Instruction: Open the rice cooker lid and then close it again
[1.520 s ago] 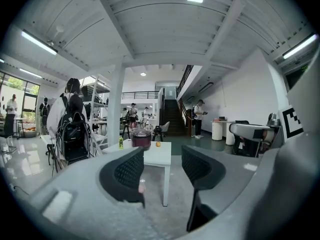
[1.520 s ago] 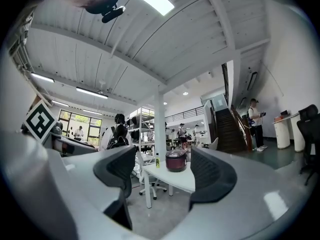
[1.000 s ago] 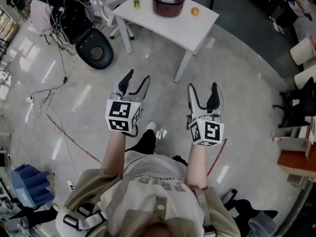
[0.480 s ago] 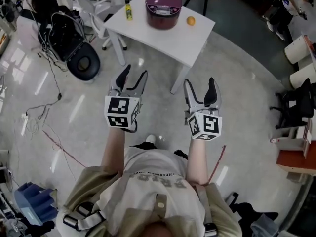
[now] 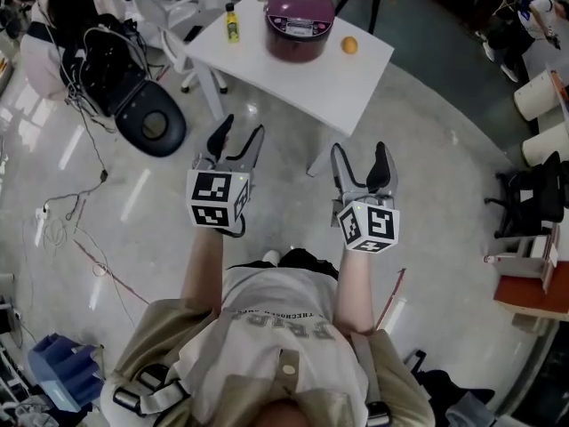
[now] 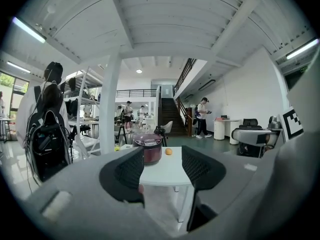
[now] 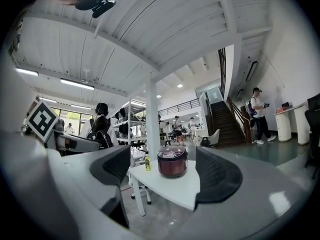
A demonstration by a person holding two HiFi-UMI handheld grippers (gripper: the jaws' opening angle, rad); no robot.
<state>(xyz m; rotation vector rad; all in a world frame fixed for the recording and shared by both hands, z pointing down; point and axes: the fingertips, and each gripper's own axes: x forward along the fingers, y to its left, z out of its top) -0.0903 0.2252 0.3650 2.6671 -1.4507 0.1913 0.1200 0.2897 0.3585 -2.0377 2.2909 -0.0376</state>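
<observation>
Fingers (image 5: 220,139) apart, empty, right gripper (image 5: 361,151) just widening, left gripper (image 5: 243,130) alongside, level

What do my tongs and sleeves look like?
Left tongs and right tongs match: grey curved jaws, black ribbed pads, a white cube with black square markers behind each. The right jaws have just been opening, empty. The person wears a pale short-sleeved shirt.

Approach to surface: positions changed
Left gripper (image 5: 243,129) and right gripper (image 5: 361,149) nearer the surface (image 5: 302,83); rice cooker (image 5: 300,20) lower in the head view; right jaws just opening, empty.
</observation>
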